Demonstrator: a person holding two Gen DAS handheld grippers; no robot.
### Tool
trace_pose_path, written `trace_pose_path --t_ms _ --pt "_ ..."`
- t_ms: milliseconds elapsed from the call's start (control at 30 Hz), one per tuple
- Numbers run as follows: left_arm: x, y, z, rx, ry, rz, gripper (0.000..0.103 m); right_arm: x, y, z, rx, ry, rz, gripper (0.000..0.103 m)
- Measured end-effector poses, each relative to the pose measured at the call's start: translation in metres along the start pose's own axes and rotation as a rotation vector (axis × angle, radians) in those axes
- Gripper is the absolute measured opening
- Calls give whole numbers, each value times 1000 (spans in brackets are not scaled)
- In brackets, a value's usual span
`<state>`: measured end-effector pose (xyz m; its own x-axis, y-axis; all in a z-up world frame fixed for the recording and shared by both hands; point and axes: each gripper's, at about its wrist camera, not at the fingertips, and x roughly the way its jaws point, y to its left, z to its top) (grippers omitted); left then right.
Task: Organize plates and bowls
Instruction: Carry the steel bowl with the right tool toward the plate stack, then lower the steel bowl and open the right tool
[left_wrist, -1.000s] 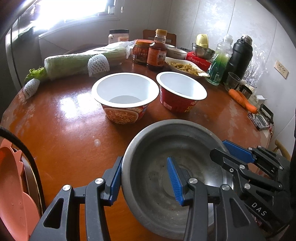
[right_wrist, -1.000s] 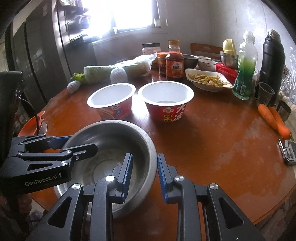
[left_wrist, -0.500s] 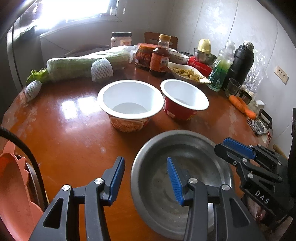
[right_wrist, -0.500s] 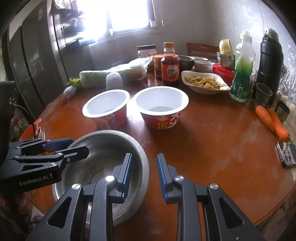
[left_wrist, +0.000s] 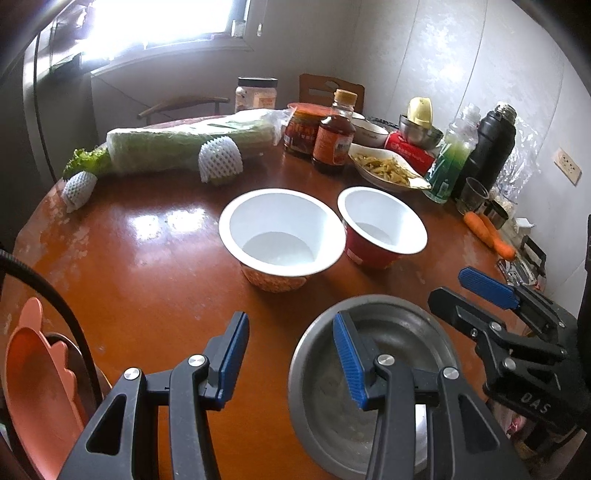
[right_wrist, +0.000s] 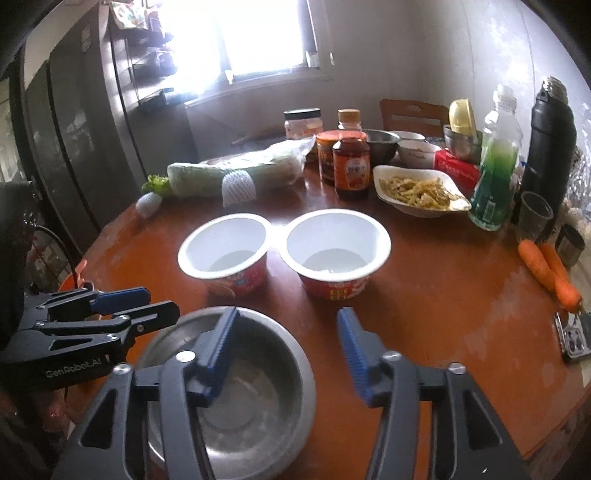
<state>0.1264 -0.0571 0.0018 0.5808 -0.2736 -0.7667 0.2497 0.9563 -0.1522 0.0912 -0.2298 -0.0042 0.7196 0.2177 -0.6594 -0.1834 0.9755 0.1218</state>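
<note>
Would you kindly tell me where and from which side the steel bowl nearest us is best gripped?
Probably by the rim of the steel bowl: it sits upright and open-topped on the table. Come from above on its near side, one finger inside the wall and one outside. The right tool stands open above its right edge.

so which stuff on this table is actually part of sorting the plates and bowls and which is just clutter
Part of the job:
- steel bowl
- two empty noodle bowls
- orange plate
- small steel bowl holding a yellow thing
- dish of food

Just lying about:
- wrapped cabbage
- sauce bottle
- green bottle
- black flask
- carrots
</note>
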Motion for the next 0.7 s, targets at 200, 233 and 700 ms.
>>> trace_pose_path --t_ms 200,233,700 --pt "-1 9 10 -22 -10 18 48 5 7 11 -16 -1 27 69" --pt "-1 10 11 -25 -12 21 48 6 8 12 -18 1 30 69" --pt "7 27 30 -102 -14 40 50 27 26 32 -48 52 85 69"
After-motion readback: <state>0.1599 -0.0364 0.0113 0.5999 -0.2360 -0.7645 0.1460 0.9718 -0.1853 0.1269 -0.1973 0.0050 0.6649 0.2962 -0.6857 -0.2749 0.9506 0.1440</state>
